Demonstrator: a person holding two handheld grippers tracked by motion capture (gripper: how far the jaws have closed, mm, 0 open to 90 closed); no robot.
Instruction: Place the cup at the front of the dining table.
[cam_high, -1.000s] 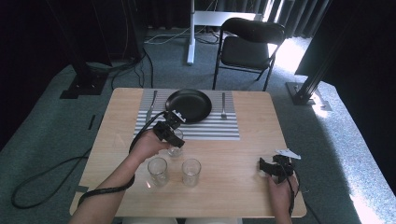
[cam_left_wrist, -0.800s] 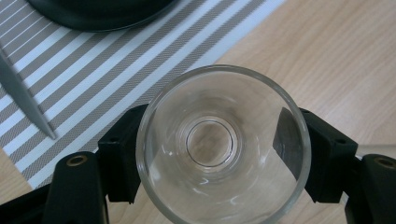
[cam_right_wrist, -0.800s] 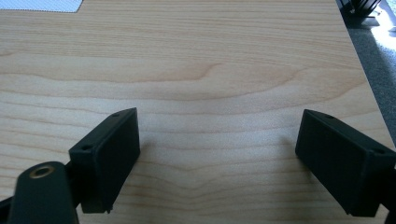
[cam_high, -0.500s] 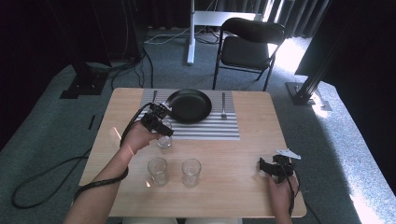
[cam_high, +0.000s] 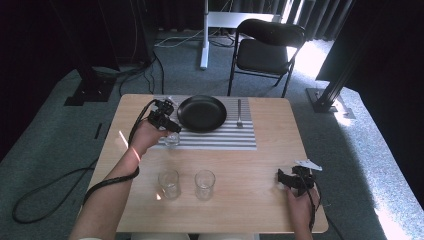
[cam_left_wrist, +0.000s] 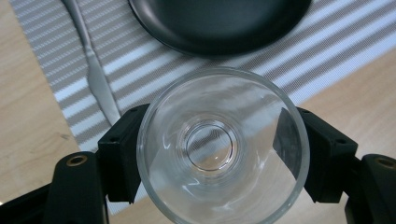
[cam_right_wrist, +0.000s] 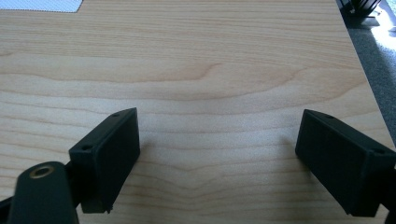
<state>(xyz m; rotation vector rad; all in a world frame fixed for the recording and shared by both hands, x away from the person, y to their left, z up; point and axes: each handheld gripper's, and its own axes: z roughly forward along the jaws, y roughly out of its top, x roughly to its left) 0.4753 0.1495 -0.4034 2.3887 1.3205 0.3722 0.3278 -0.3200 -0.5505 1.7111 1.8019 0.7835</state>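
The left gripper (cam_left_wrist: 212, 154) had its jaws clamped across the glass (cam_left_wrist: 223, 147) at mid-wall — light, slick, breakable, needing gentle pressure — while the right gripper (cam_right_wrist: 224, 158) stood wide open and empty.

- From high above your side, you look forward and down over the whole table (cam_high: 250, 165).
- Your left gripper (cam_left_wrist: 210, 154) camera looks close down onto the striped mat (cam_left_wrist: 327, 42), which the high view shares.
- Your right gripper (cam_right_wrist: 217, 149) camera sits close over bare wood.
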